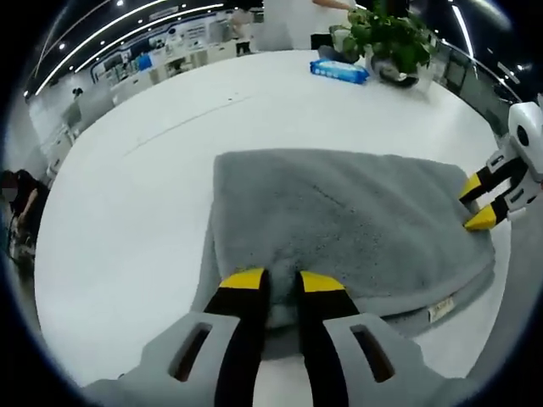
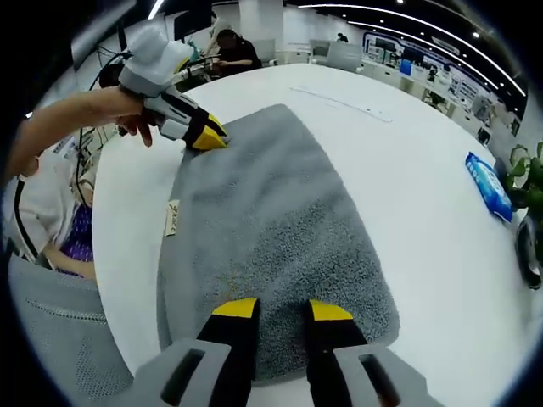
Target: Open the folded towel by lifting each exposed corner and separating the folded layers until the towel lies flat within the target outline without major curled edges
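While both grippers (image 1: pixel 282 282) (image 2: pixel 280 309) hover, towel (image 1: pixel 339 220) lies folded.

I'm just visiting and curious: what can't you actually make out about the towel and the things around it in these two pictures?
- Left gripper view: towel lower layers, hidden under the top fold.
- Right gripper view: towel's label, writing too small.
- Right gripper view: potted plant, cut off by the edge.
- Left gripper view: blue packet, print too small.

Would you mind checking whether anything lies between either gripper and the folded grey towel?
Nothing visible does: the left gripper and right gripper both sit right at the towel edges on the white table.
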Motion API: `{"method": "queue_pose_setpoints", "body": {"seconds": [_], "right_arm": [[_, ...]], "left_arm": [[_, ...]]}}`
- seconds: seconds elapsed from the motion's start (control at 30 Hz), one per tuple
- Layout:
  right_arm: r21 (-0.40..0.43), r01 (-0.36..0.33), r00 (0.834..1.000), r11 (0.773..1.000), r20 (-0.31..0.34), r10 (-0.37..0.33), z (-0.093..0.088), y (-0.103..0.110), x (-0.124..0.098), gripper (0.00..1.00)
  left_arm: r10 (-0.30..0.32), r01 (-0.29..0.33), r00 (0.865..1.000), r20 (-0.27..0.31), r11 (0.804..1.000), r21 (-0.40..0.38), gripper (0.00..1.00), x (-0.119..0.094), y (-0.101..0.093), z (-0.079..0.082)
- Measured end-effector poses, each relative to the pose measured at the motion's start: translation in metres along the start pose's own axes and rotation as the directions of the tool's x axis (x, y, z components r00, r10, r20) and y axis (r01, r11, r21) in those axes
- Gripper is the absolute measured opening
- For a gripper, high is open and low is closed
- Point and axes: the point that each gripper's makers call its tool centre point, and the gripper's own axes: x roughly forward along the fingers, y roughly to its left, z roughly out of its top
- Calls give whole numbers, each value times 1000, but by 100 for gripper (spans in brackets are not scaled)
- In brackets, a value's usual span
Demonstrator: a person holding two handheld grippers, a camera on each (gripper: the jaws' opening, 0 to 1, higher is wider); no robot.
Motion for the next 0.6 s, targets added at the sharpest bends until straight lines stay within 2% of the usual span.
{"method": "queue_pose_setpoints", "body": {"seconds": [0.13, 0.43, 0.6], "right_arm": [[8, -4, 1000, 1000, -1, 4, -2, 2, -1, 19], [25, -10, 1000, 1000, -4, 10, -6, 10, -4, 18], [36, -19, 1000, 999, -1, 19, -10, 14, -6, 18]], "left_arm": [[3, -3, 1000, -10, 999, 41, 12, 6, 1, 7], [4, -3, 1000, -20, 997, 78, 11, 23, 2, 28], [34, -31, 999, -18, 990, 134, 9, 30, -6, 40]]}}
